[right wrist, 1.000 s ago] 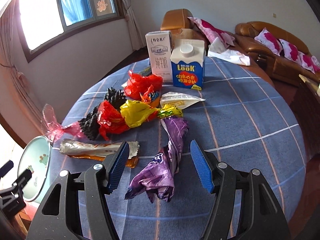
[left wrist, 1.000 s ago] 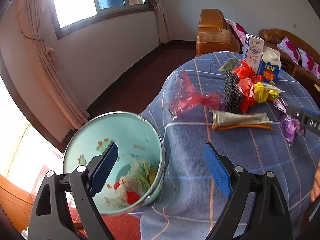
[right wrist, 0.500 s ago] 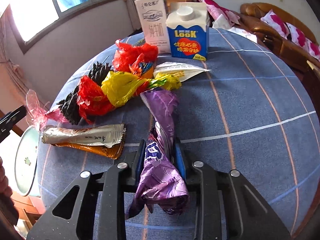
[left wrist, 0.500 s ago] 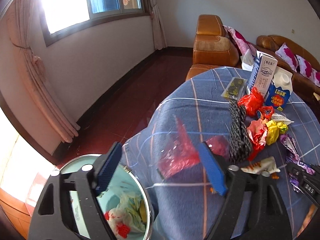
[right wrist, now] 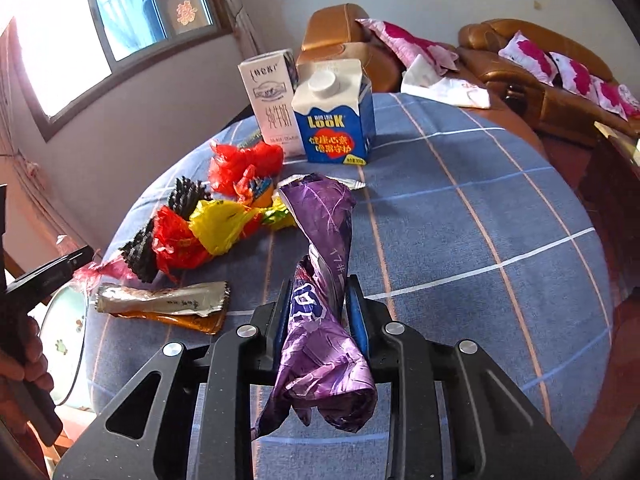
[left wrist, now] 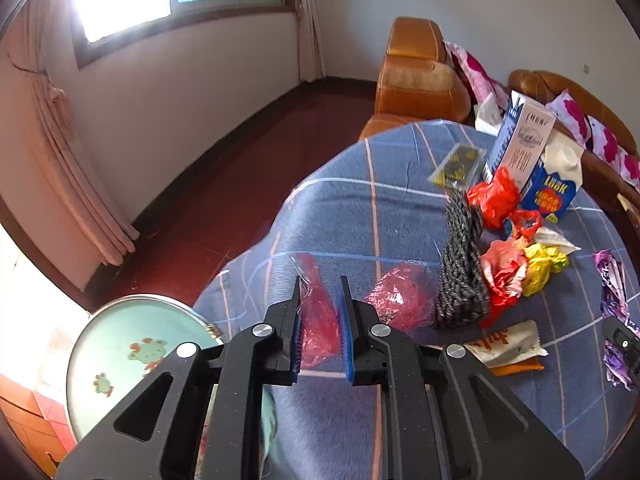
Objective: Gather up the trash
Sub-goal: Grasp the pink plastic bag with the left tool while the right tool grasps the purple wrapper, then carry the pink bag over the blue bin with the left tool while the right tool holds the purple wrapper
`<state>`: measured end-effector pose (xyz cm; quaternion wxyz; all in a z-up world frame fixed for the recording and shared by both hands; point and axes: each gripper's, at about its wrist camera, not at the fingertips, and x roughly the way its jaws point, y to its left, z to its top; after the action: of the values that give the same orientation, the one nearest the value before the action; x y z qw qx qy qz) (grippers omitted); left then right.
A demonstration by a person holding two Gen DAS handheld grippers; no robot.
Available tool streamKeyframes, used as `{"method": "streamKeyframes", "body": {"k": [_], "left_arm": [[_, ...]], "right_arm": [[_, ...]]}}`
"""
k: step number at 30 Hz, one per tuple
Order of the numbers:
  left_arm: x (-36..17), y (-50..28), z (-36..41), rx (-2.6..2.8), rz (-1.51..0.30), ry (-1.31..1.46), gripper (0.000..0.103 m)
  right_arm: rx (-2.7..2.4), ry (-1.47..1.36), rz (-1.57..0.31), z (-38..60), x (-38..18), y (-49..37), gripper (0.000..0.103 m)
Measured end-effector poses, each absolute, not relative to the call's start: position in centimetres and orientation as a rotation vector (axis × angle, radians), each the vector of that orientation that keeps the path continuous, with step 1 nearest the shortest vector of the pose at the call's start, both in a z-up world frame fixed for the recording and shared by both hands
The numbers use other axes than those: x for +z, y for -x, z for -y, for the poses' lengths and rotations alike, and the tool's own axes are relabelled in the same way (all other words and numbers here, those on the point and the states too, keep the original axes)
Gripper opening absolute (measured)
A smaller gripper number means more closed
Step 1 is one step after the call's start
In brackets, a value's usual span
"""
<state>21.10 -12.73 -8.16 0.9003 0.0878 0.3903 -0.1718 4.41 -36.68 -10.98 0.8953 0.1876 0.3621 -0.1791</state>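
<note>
L gripper (left wrist: 320,320), wide open a sec ago, is closing on crinkly red cellophane wrapper (left wrist: 316,320) at near table edge; R gripper (right wrist: 318,312), earlier open, now clamps twisted purple foil wrapper (right wrist: 320,300) mid-table.

The blue-and-white gable-top carton (right wrist: 335,114) is displaying "LOOK" in yellow letters above a red patch of Chinese characters. Immediately left of this carton, the tall white carton (right wrist: 274,100) is showing two large vertical characters, "纯牛奶" only partly legible. In front of the blue carton, the purple wrapper (right wrist: 320,280) is showing "17#" printed along its side.
</note>
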Motion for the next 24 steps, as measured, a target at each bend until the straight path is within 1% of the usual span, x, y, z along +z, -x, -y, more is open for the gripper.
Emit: {"method": "streamKeyframes", "body": {"k": [4,9,24], "left_arm": [[-5.7,-19.3,10.8,-0.319,-0.739,-0.184,0.015],[-4.1,-17.5,8.3,-0.254,-0.698,-0.201,0.015],[-4.7,-14.1,1.2,-0.143,-0.729,-0.182,0.015]], "right_arm": [[-0.346,-0.362,-0.733,35.1,-10.0,-4.1,0.027],[-0.306,-0.333,-0.736,32.5,-9.6,-4.4,0.027],[-0.180,-0.255,-0.769,25.4,-9.4,-6.1,0.027]]}}
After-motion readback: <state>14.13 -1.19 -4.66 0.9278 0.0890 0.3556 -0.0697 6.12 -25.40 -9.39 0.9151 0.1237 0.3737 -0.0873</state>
